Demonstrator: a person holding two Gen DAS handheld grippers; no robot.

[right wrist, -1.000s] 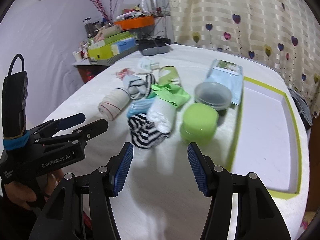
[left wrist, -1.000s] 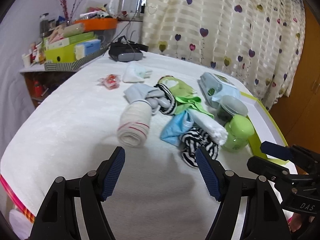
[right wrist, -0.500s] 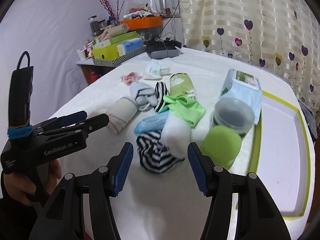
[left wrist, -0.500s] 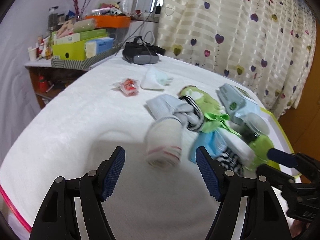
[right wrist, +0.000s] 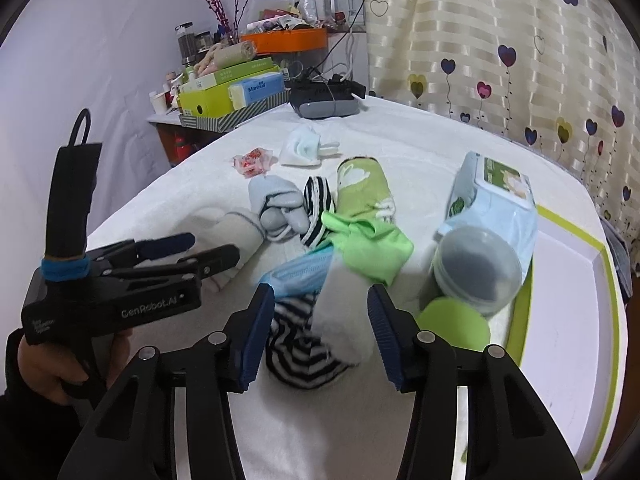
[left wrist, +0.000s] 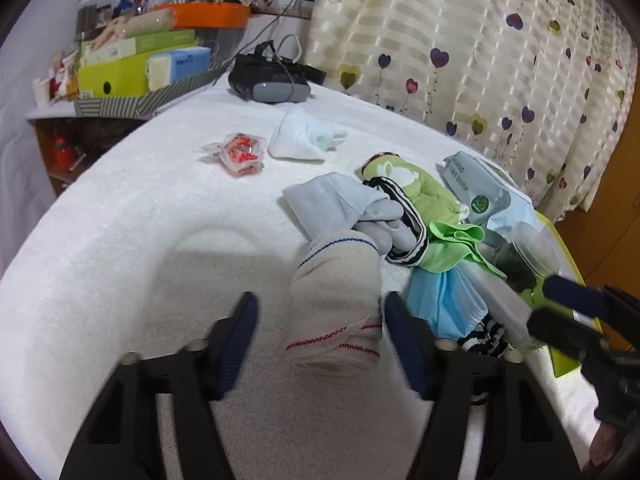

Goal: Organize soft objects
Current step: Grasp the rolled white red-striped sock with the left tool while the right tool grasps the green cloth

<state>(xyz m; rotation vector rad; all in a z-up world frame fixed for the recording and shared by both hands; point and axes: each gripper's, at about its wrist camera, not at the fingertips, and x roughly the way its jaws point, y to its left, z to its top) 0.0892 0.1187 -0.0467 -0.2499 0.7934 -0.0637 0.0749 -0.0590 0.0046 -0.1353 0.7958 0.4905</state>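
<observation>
A heap of soft things lies on the white bed. My left gripper is open, its jaws on either side of a rolled cream sock with red stripes, not closed on it. My right gripper is open around a white rolled sock lying on a black-and-white striped sock. Beside them lie a blue cloth, a green cloth, a grey sock bundle and a green sock.
A white tray with a green rim lies at the right. A grey-lidded jar, a green lid and a wipes pack stand by it. A candy wrapper, a white sock and a headset lie further back.
Both grippers have moved forward toward the heap. The left one now straddles the cream sock and the right one straddles the white rolled sock. Both stay open.
</observation>
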